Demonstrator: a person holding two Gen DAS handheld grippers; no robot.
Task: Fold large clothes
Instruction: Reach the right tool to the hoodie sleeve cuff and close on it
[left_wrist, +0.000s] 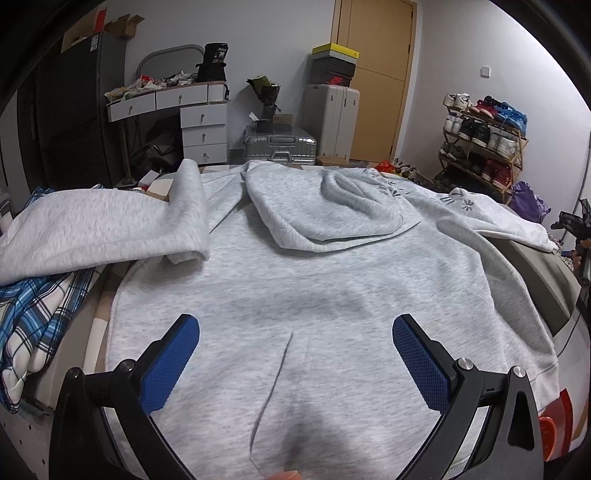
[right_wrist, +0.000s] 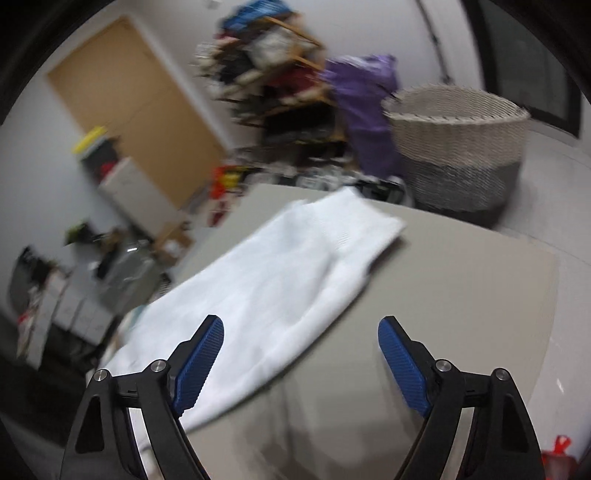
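Observation:
A light grey hoodie (left_wrist: 314, 295) lies spread back-up on the bed, its hood (left_wrist: 325, 210) folded onto the back. Its left sleeve (left_wrist: 110, 229) is bent over at the left; its right sleeve (left_wrist: 491, 218) stretches to the right. My left gripper (left_wrist: 295, 328) is open and empty, hovering over the hoodie's lower hem. In the blurred right wrist view, the right sleeve (right_wrist: 280, 280) looks white and lies on the beige bed surface (right_wrist: 461, 295). My right gripper (right_wrist: 301, 336) is open and empty above the sleeve's near edge.
A blue plaid garment (left_wrist: 33, 317) lies at the bed's left edge. Beyond the bed stand a white drawer desk (left_wrist: 192, 118), suitcases (left_wrist: 280, 146), a shoe rack (left_wrist: 484, 140) and a wooden door (left_wrist: 376, 74). A woven basket (right_wrist: 461, 147) stands past the bed's right corner.

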